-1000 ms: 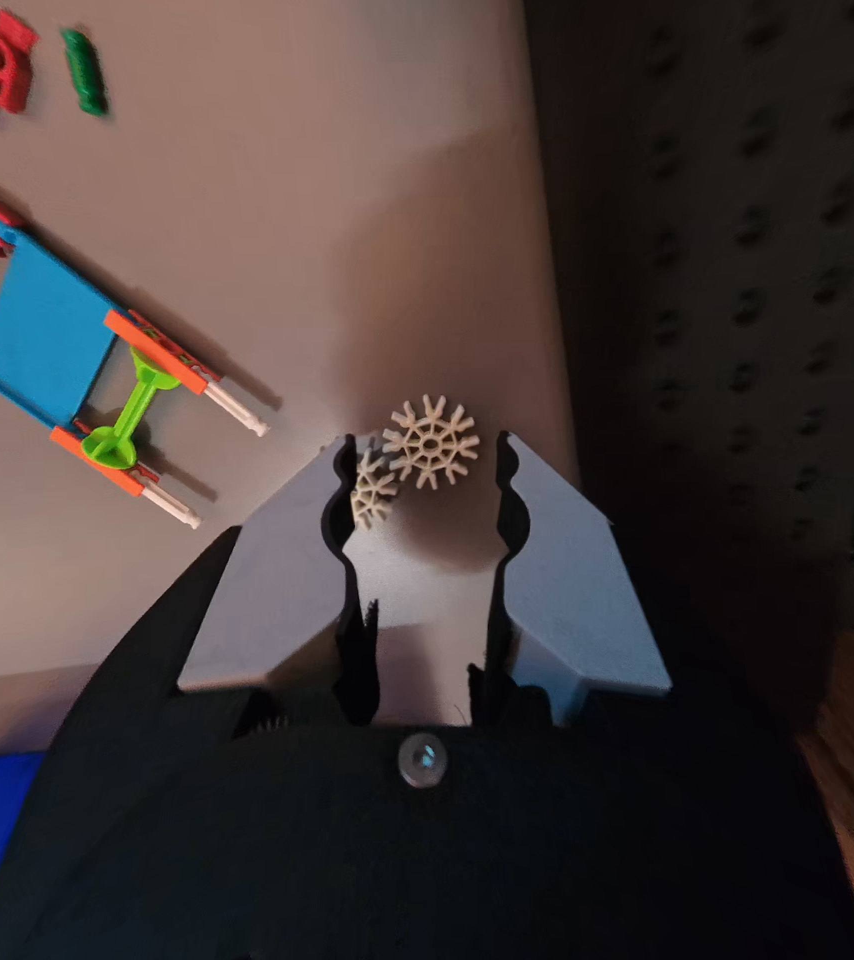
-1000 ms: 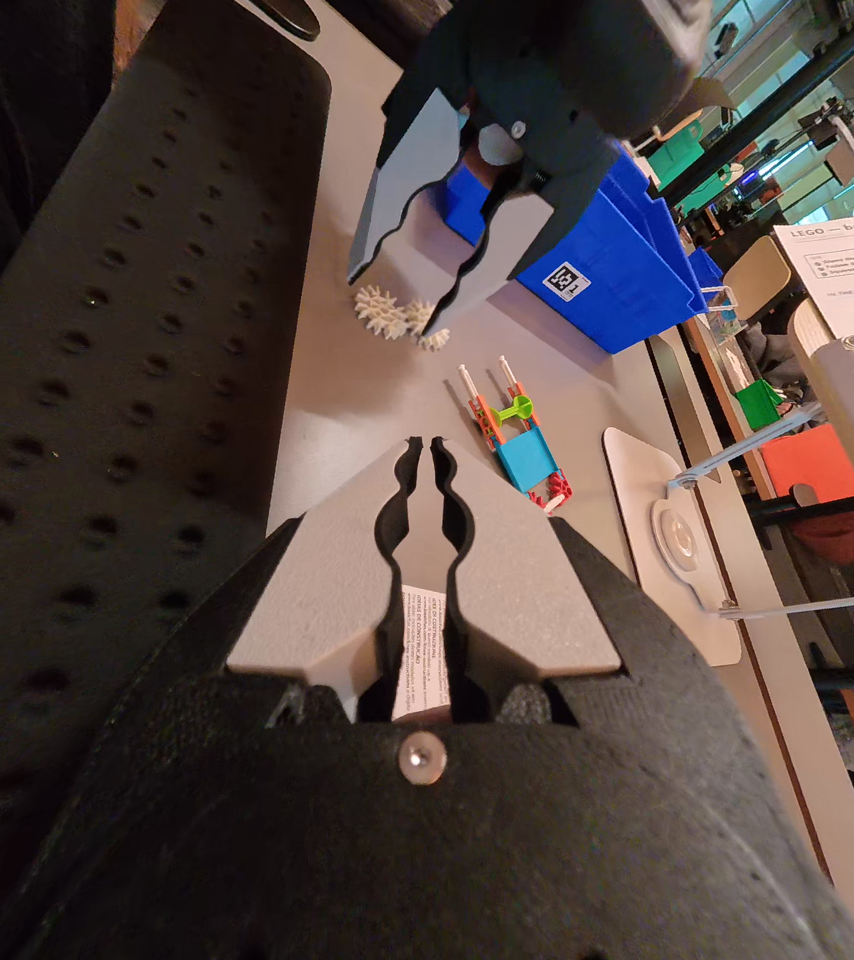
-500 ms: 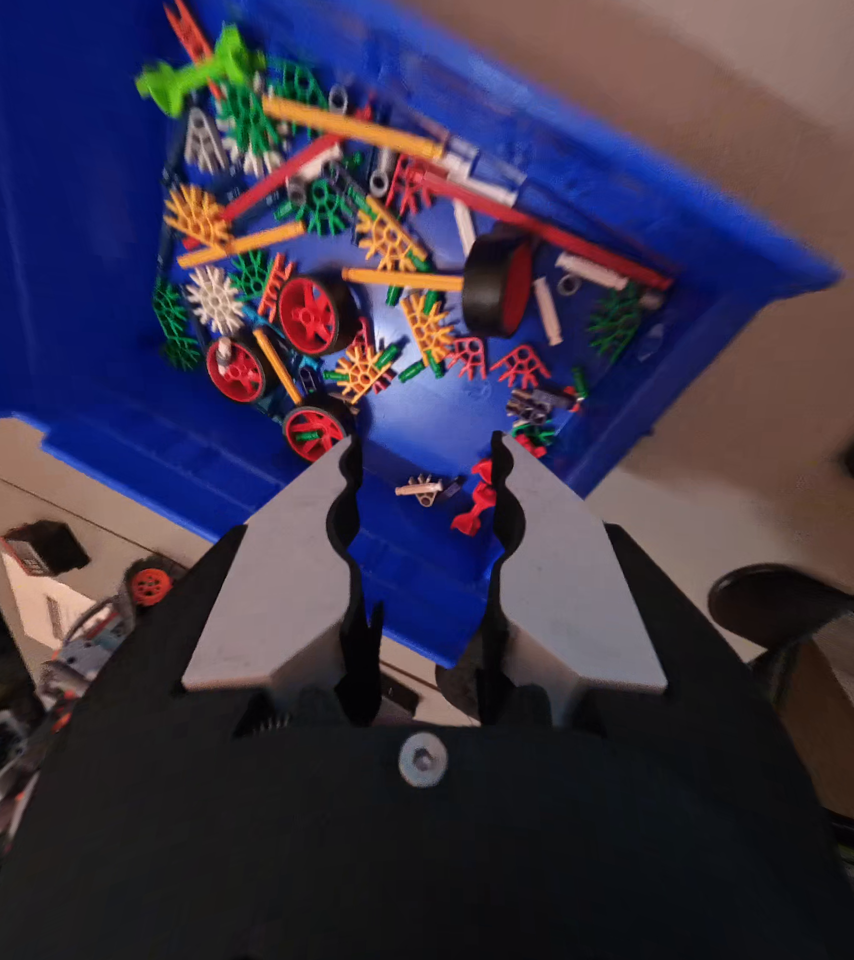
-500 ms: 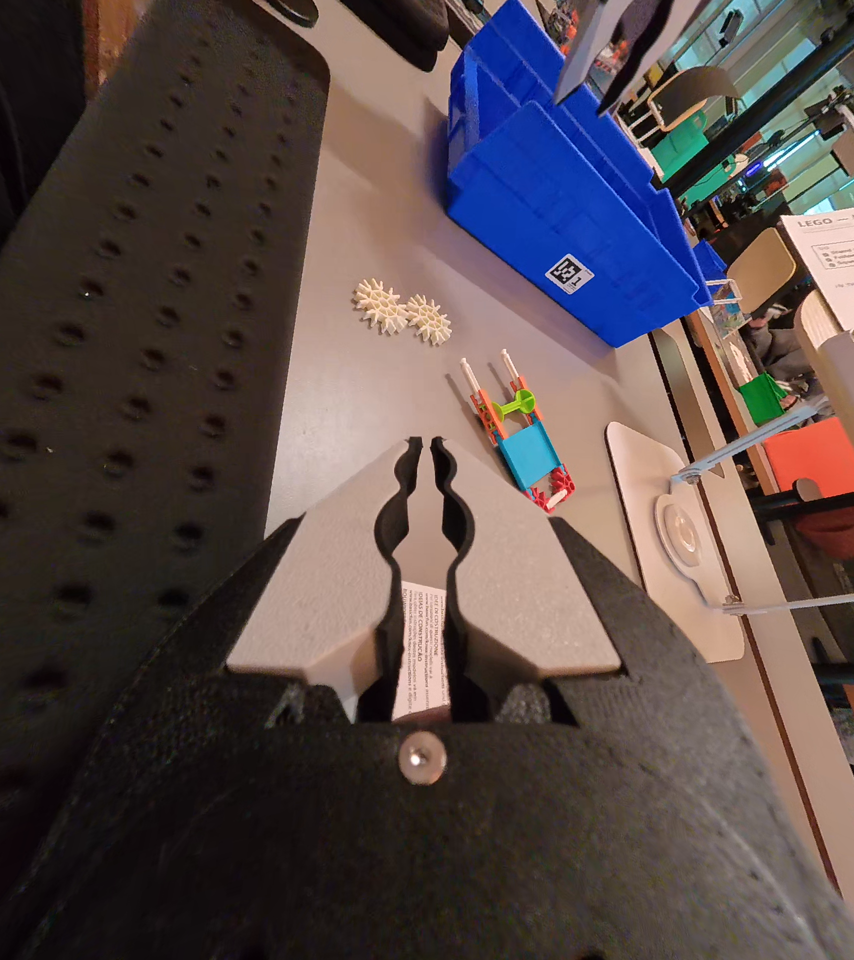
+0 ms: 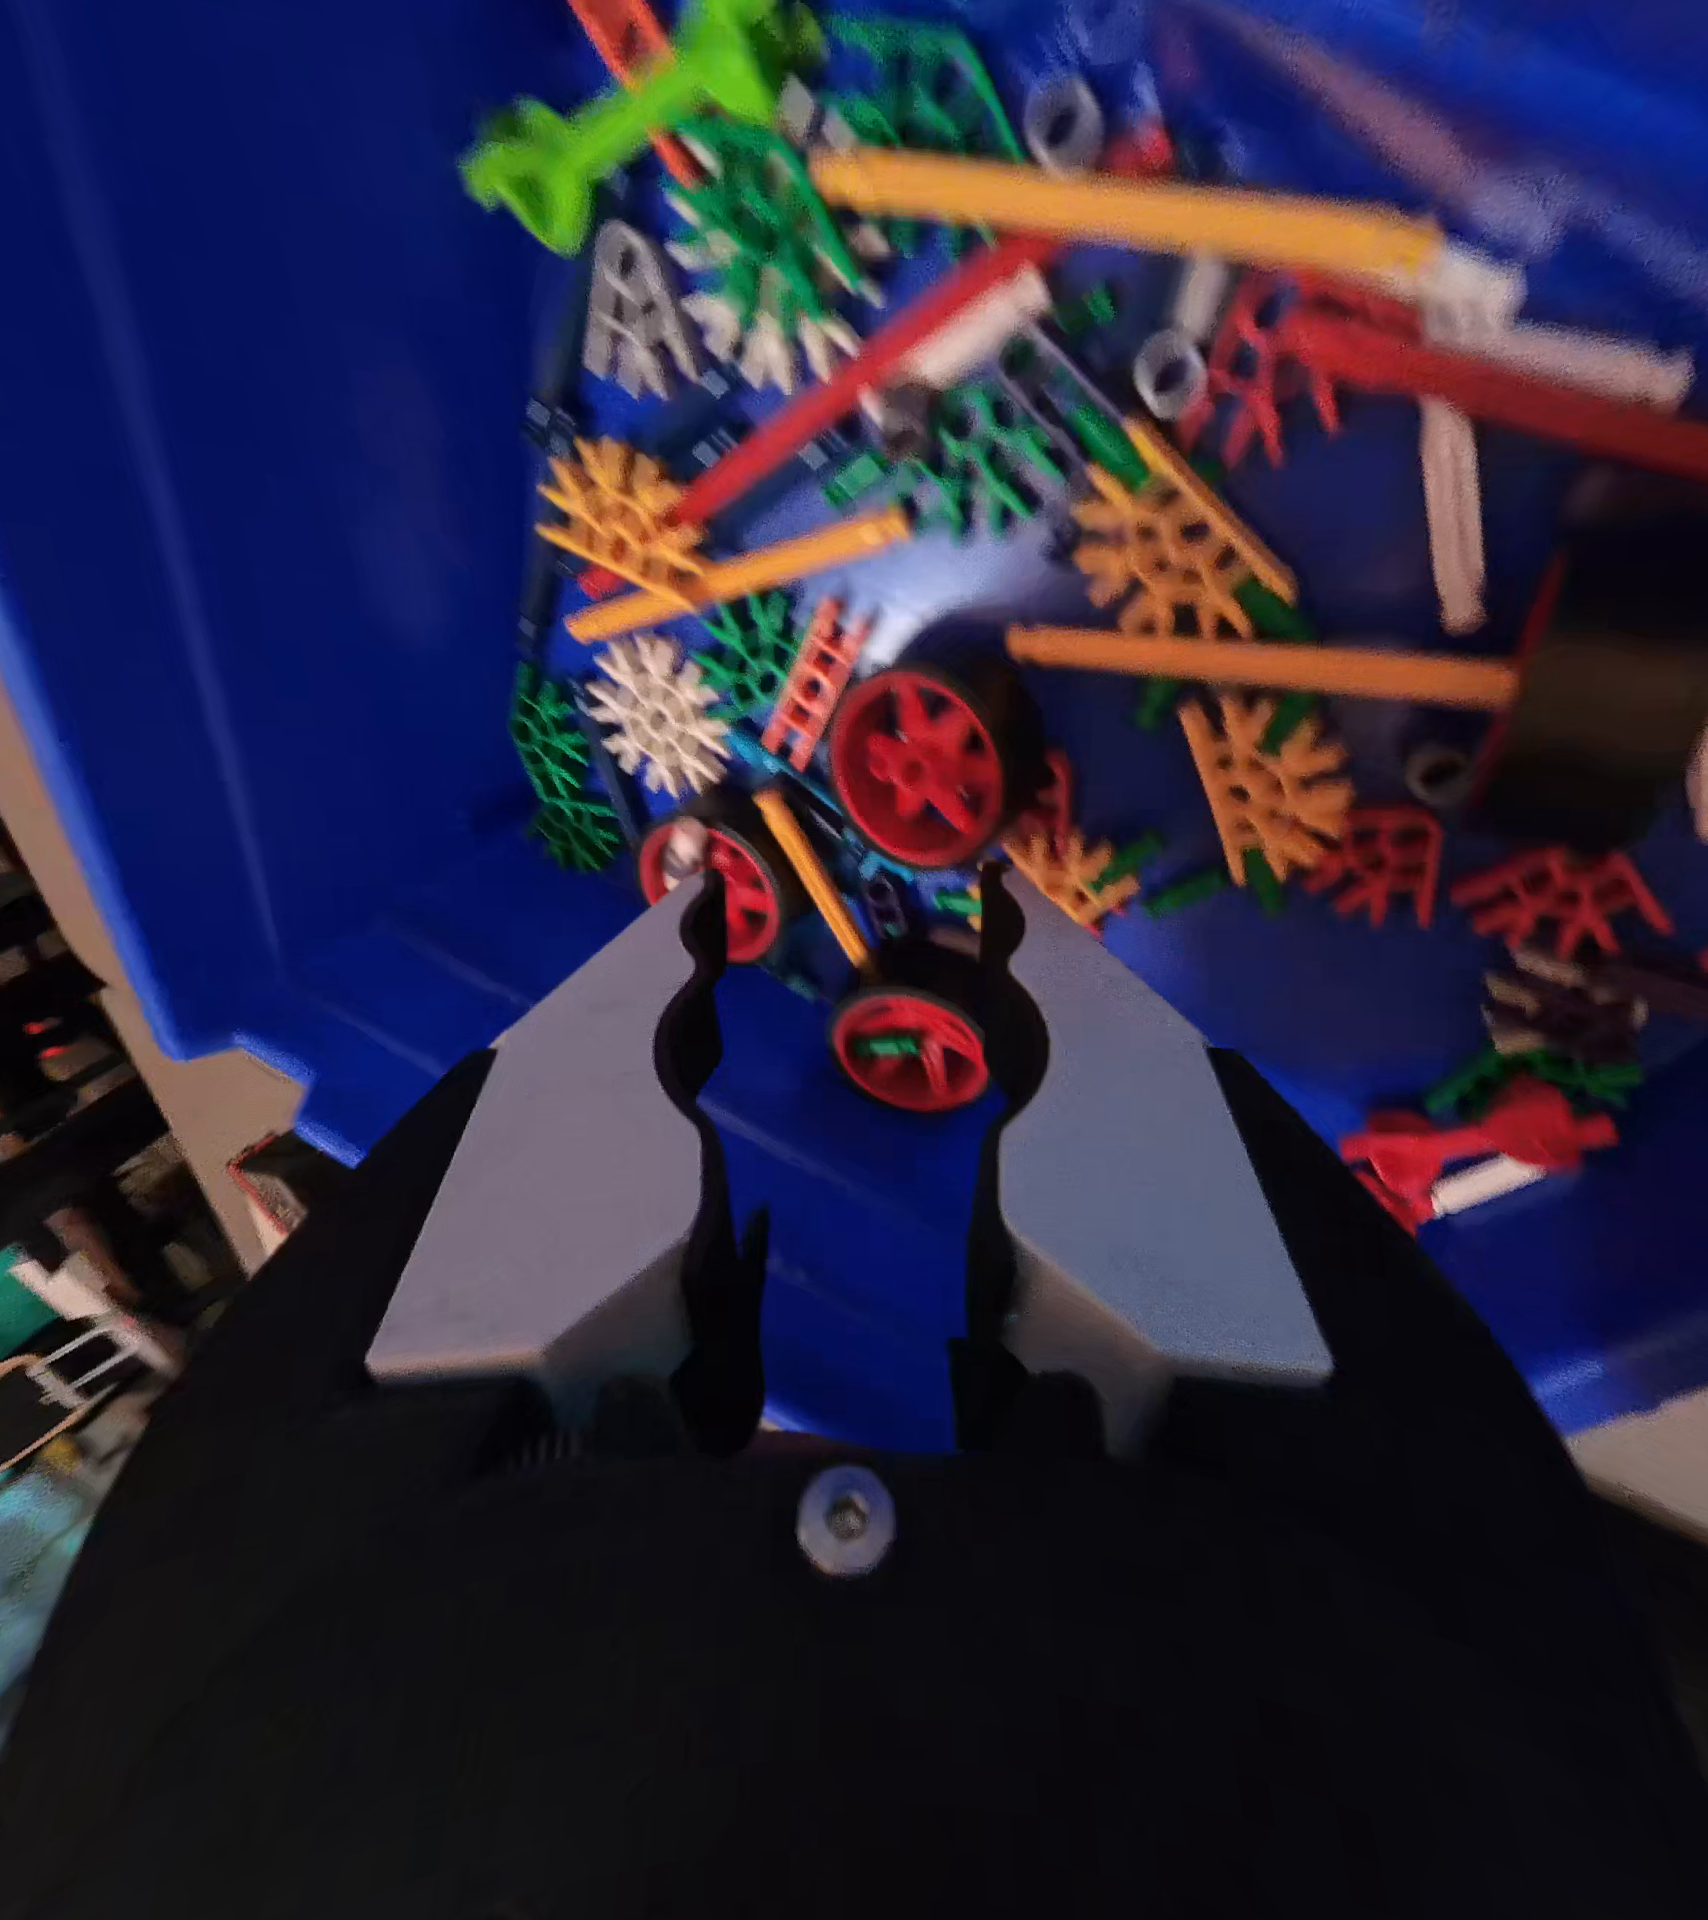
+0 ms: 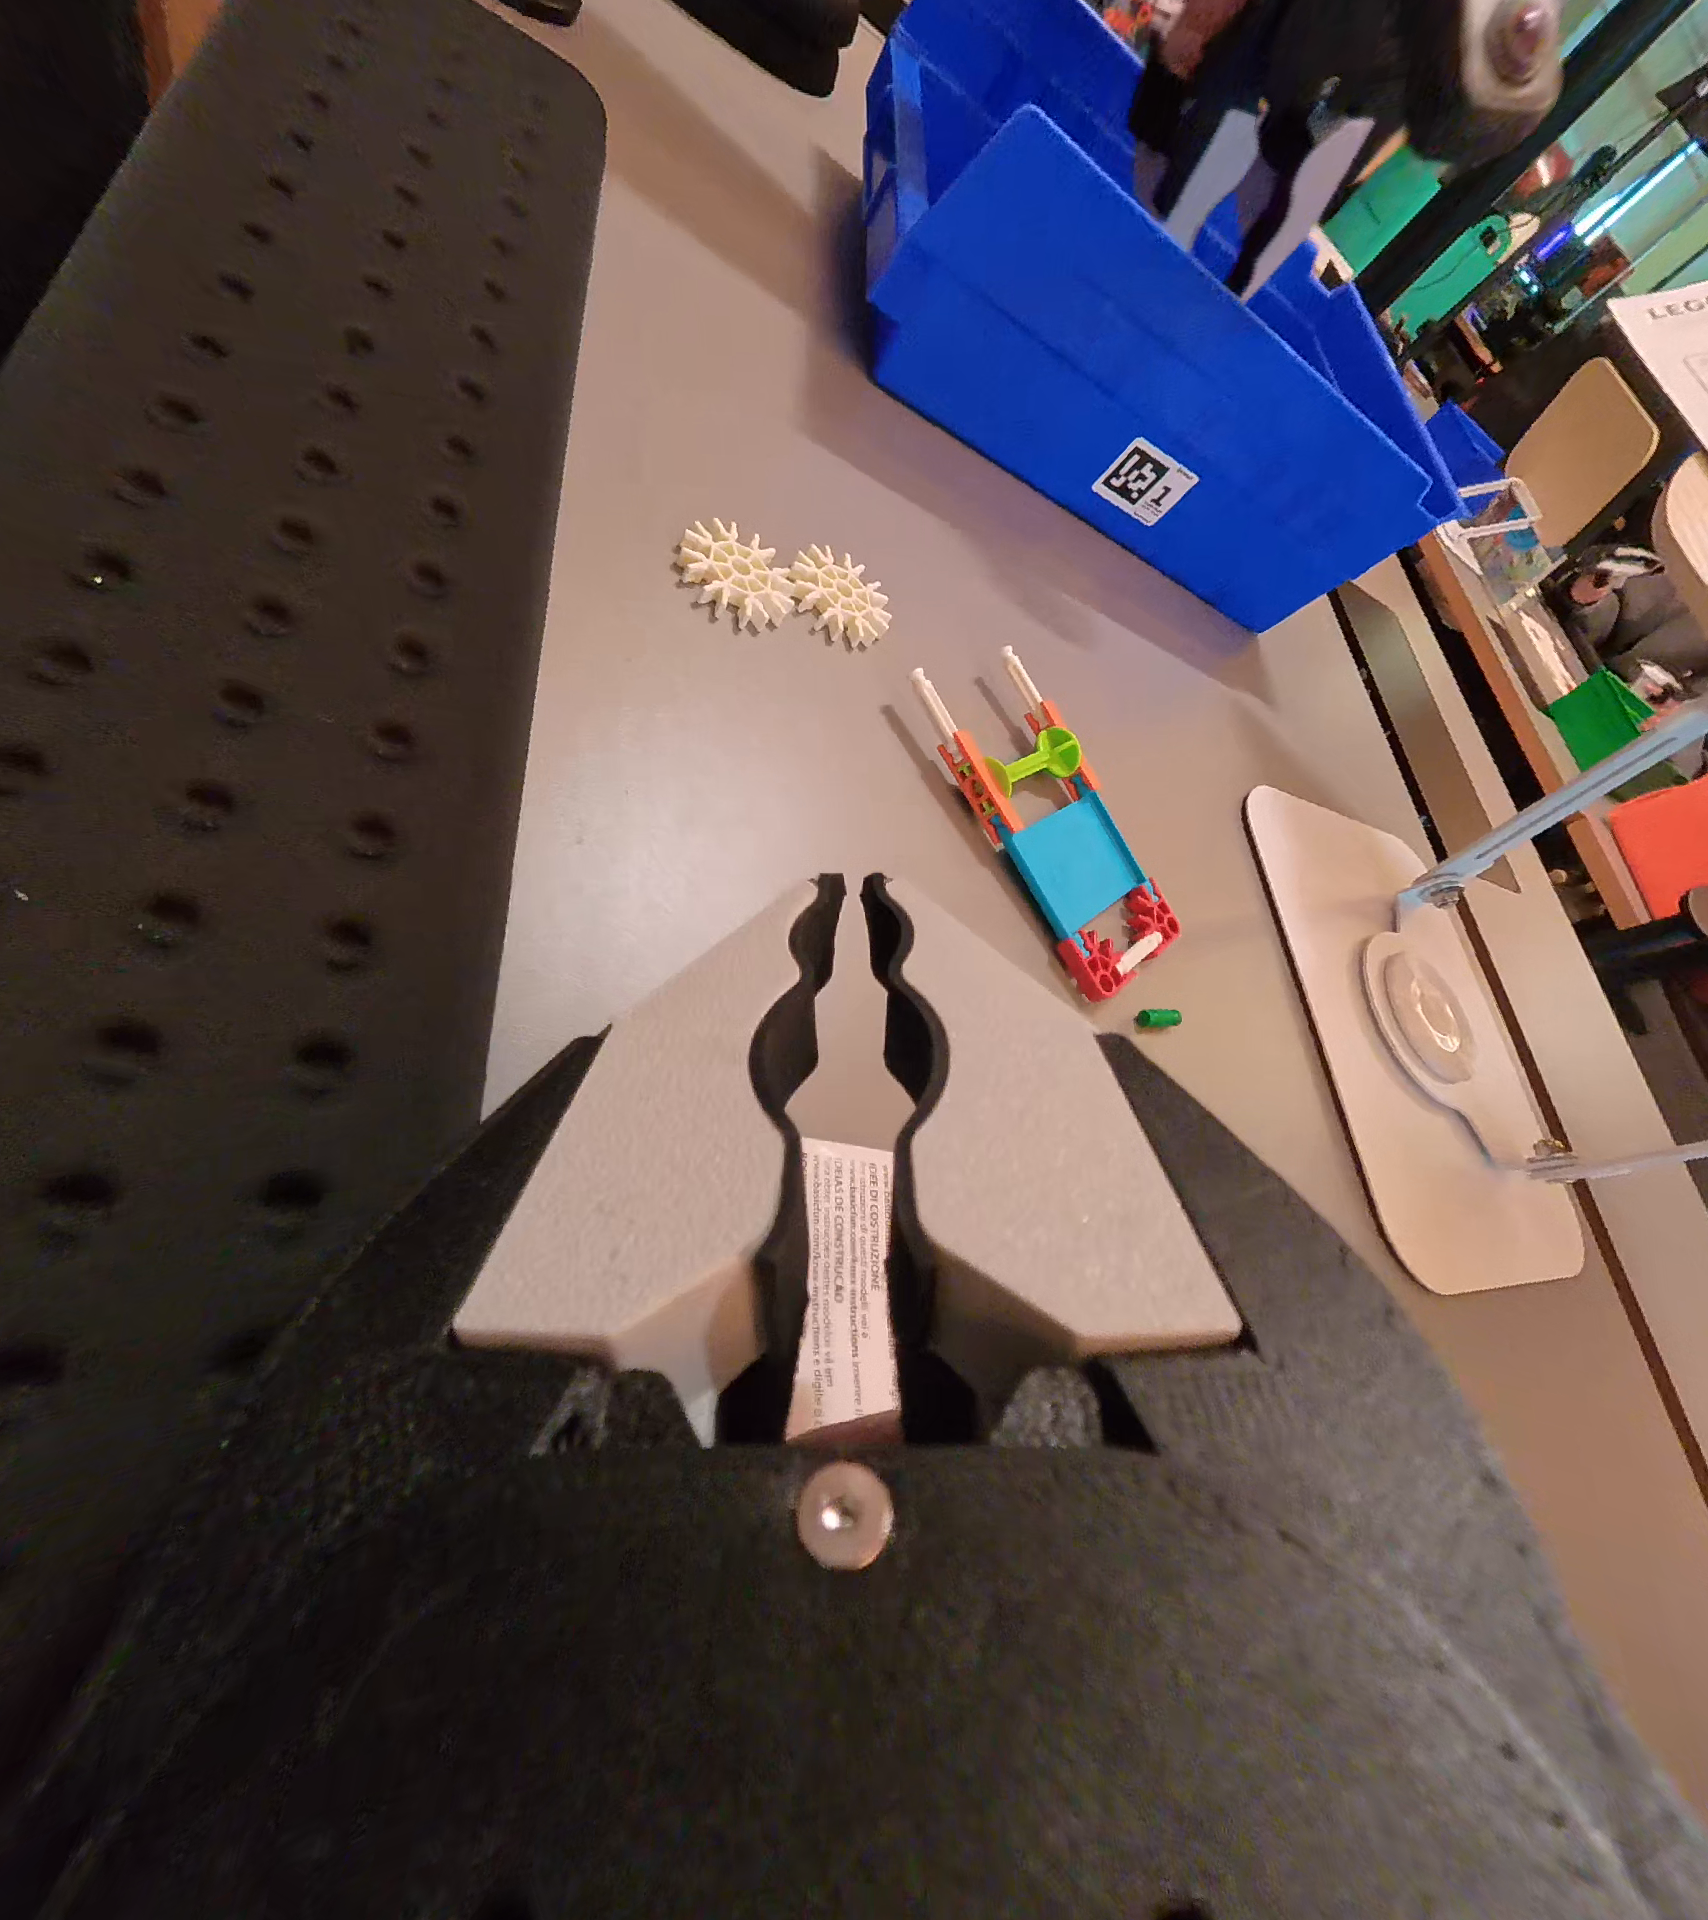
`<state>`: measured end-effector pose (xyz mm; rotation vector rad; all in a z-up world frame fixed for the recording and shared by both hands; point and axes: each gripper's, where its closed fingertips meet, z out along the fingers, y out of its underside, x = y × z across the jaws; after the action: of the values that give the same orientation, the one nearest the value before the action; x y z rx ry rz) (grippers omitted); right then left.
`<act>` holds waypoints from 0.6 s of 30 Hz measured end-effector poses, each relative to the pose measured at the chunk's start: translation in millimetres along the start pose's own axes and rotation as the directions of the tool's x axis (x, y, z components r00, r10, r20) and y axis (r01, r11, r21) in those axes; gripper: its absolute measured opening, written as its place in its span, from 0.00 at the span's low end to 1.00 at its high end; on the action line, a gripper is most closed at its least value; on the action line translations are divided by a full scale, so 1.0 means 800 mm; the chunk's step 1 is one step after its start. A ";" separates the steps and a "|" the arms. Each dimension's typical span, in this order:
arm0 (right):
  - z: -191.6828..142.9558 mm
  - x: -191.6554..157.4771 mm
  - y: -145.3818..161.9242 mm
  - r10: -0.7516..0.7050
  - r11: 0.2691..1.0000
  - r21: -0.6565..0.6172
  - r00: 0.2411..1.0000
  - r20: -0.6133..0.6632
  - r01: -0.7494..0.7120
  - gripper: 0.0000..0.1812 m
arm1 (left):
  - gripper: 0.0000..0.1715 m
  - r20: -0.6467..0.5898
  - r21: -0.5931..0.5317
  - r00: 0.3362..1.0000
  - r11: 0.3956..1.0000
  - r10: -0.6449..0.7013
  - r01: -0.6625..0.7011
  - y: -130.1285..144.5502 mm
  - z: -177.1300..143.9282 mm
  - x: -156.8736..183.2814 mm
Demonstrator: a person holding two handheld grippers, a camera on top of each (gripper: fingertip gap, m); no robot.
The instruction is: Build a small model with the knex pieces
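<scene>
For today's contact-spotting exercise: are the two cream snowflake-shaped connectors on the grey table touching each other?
Touching. In the right wrist view, the two cream connectors lie flat with their teeth meeting at the middle, no table visible between them.

Grey table point(image 6: 704, 790), bearing a black perforated mat point(image 6: 206, 623), blue bin point(image 6: 1120, 395), two cream snowflake connectors point(image 6: 777, 582) touching, small blue-panelled rod assembly point(image 6: 1058, 831), loose green piece point(image 6: 1158, 1018) and white board point(image 6: 1349, 987).

Bare table point(image 6: 684, 831) lies between black pegboard point(image 6: 206, 623) and blue bin point(image 6: 1120, 395).
</scene>
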<state>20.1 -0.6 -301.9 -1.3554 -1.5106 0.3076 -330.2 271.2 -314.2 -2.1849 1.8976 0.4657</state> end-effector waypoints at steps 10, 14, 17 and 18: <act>0.001 0.005 0.006 0.046 0.999 0.001 0.999 0.006 -0.046 0.02 | 0.16 -0.108 -0.127 0.994 0.992 -0.022 0.009 -0.003 0.064 -0.053; 0.001 0.003 0.005 0.047 0.999 0.007 0.999 0.015 -0.047 0.02 | 0.17 -0.146 -0.096 0.989 0.995 0.019 -0.033 -0.010 0.073 -0.055; 0.000 0.004 0.005 0.051 0.999 0.009 0.999 0.016 -0.051 0.02 | 0.18 -0.196 -0.090 0.981 0.996 0.002 -0.020 -0.013 0.073 -0.053; 0.000 0.004 0.005 0.053 0.999 0.010 0.998 0.016 -0.053 0.02 | 0.21 -0.240 -0.084 0.971 0.996 -0.017 -0.004 -0.014 0.072 -0.046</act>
<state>23.0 3.4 -303.6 -1.3900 -1.4856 0.3596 -329.4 327.6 -354.3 -2.3973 2.0236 0.2951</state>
